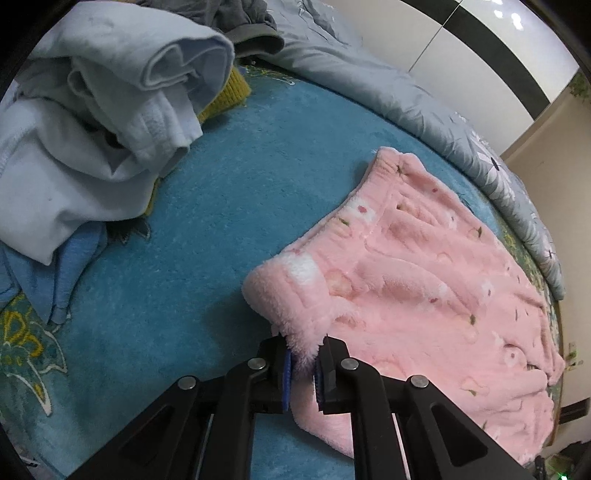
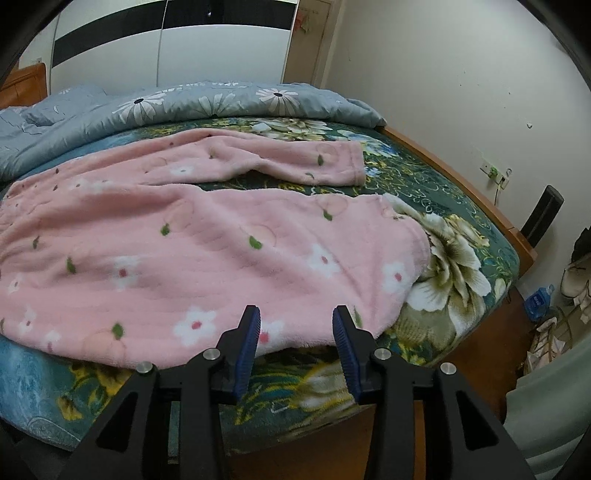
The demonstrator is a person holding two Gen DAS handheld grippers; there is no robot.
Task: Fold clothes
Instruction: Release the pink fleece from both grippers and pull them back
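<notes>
On the blue bedspread (image 1: 229,192), pink fleece trousers (image 1: 424,280) spread flat, near waistband corner pinched in the clenched left gripper (image 1: 303,354) and liable to slip from so shallow a bite, right gripper (image 2: 295,325) spread apart, empty, tilted down over the near leg.

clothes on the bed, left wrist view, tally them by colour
pink: 1, the fleece pants
pale blue-white: 1, the sweatshirt
yellow: 1, the knit
blue: 1, the garment under the pile
grey: 1, the garment at the top
total: 5
</notes>
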